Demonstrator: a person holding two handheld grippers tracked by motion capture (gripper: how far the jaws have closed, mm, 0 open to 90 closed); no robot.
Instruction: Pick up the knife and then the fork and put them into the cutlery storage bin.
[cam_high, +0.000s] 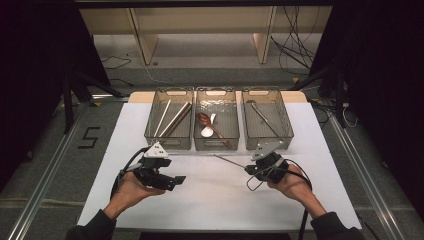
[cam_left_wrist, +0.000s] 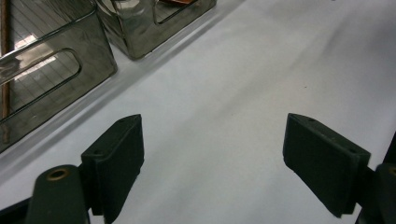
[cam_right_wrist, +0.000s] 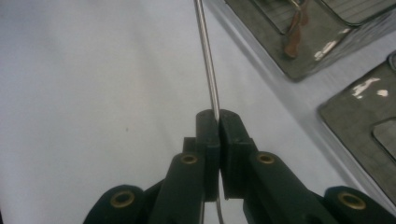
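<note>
Holding a thin metal rod (cam_right_wrist: 207, 56) in the right claw (cam_right_wrist: 218, 116), left claw (cam_left_wrist: 212, 154) wide, bins (cam_high: 216, 145) keep chopsticks (cam_high: 175, 119), spoons (cam_high: 210, 125), perhaps another rod (cam_high: 263, 119).

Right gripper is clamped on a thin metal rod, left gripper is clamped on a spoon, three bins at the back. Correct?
Not quite. The left gripper holds no spoon: the left gripper view shows its jaws standing wide apart over the bare white table. The rest holds: the right gripper is clamped on the thin metal rod, and three bins sit at the back, the left bin among them.
</note>
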